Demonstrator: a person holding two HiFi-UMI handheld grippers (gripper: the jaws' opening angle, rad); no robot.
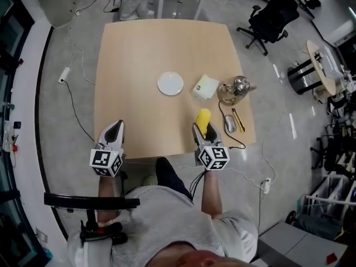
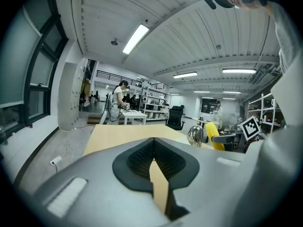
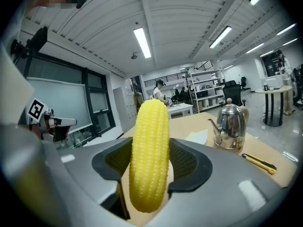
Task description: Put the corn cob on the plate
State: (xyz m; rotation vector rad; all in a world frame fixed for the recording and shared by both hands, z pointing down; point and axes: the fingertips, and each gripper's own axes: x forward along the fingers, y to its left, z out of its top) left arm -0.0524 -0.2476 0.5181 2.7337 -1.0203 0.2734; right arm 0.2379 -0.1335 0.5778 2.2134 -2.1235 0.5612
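Observation:
The yellow corn cob (image 1: 204, 115) stands between the jaws of my right gripper (image 1: 202, 130), which is shut on it just above the table's near right part. In the right gripper view the corn cob (image 3: 150, 155) rises upright between the dark pads of the right gripper (image 3: 151, 168). The small white plate (image 1: 170, 83) lies empty near the middle of the table, farther away and to the left of the cob. My left gripper (image 1: 114, 125) hovers at the near left edge, its jaws together and holding nothing; in its own view the left gripper (image 2: 154, 163) shows only a thin slit.
A wooden table (image 1: 139, 49) carries a folded white napkin (image 1: 205, 87), a shiny metal kettle (image 1: 238, 86), a grey mouse (image 1: 230, 123) with a cable, and a yellow utility knife (image 1: 238, 119), all right of the plate. Office chairs and cables surround the table.

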